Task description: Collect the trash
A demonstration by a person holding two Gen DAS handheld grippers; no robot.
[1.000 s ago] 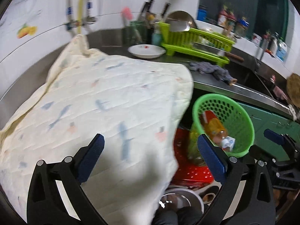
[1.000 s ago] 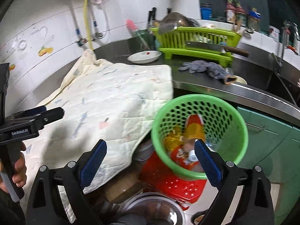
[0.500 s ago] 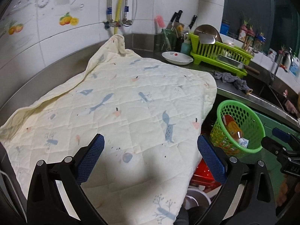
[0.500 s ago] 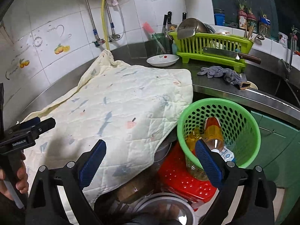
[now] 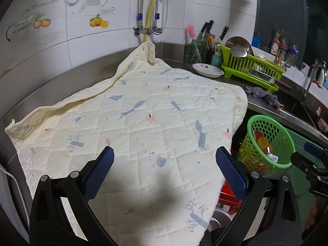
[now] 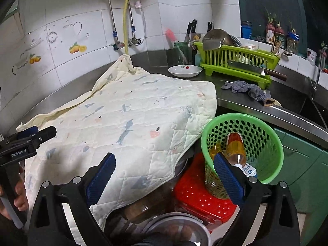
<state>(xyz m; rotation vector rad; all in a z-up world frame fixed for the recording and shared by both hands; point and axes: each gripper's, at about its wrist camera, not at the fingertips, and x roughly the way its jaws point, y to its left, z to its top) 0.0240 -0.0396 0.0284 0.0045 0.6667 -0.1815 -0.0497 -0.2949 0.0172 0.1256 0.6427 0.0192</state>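
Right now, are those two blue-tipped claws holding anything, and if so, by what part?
Nothing is held. The left gripper hangs open above the quilted cloth; the right gripper is open too, near the green basket.

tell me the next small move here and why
Probably swing the right claw toward the grey rag on the counter. Both claws are open and empty, the left claw hangs over the bare quilt, and the green basket already holds a bottle. The crumpled rag looks like the nearest loose item, though it may not be trash.
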